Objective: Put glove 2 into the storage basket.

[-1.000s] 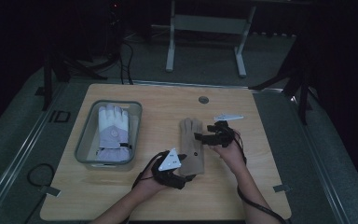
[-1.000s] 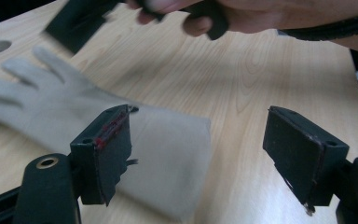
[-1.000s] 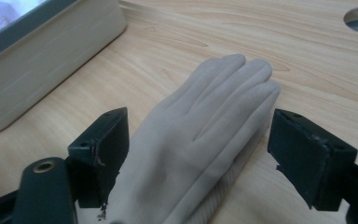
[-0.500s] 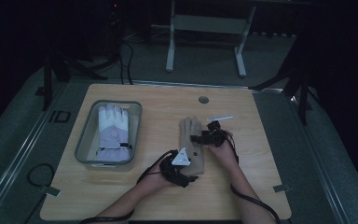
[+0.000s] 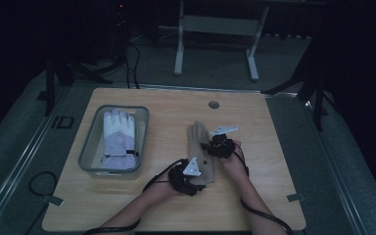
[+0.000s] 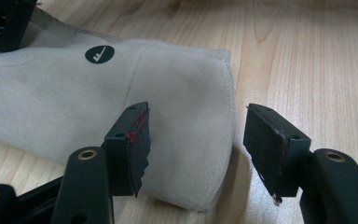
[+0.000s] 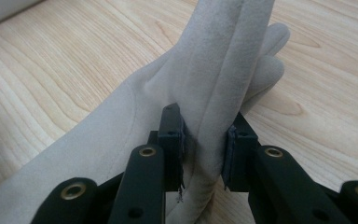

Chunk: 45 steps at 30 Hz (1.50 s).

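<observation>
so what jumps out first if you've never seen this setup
The tan glove lying flat mid-table, with both grippers on it. The right gripper has just closed its jaws on a pinched fold near the fingers, while the left gripper has been closing around the cuff corner, pads not yet touching. Next comes the grey bin at the left of the table, holding a white and lilac glove.

Dark room, grey carpet floor (image 5: 215, 63), light wooden table (image 5: 274, 142), metal frame legs (image 5: 215, 44)

Matt, suede-like beige cloth glove (image 6: 74, 102) with stitched seams, on smooth pale wood-grain table (image 6: 307, 56); matt black plastic gripper pads (image 7: 170, 140); grey plastic bin (image 5: 89, 147).
</observation>
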Motion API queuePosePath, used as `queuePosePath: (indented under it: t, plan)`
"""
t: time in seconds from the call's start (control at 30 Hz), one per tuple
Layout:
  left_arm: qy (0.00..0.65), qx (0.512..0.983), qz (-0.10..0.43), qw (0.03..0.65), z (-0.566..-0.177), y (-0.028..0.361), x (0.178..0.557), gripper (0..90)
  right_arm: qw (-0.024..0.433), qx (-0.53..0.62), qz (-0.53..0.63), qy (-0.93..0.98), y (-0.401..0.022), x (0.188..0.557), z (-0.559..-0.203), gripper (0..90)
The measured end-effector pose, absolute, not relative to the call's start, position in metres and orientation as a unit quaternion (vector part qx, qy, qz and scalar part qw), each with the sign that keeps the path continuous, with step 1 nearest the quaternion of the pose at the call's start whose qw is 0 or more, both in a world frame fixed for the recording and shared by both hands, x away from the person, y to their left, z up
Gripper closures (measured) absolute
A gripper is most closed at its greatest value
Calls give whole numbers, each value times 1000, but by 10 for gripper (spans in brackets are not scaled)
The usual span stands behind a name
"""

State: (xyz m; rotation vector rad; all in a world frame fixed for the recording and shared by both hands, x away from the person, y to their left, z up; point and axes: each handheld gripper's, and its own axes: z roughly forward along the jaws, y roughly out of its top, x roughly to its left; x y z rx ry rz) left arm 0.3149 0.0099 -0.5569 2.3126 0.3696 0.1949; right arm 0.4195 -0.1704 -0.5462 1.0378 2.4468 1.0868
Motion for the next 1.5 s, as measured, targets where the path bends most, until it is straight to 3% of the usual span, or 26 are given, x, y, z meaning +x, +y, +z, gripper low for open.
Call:
queuePosePath:
  t: [0.13,0.33,0.47,0.57,1.5]
  plan:
    - [136,914,89,373,-557,7,314,399,134,362,377,842,-171,419,-547,730]
    - [145,915,118,359,-555,0,314,471,137,365,375,841,-170,418,-546,734]
    - [156,914,143,347,-553,-1,316,713,137,367,374,841,-169,418,-546,740]
    - [160,916,137,340,-550,-2,317,795,135,369,374,840,-168,418,-546,743]
    - [182,914,119,342,-524,13,313,825,137,358,406,830,-156,410,-513,760]
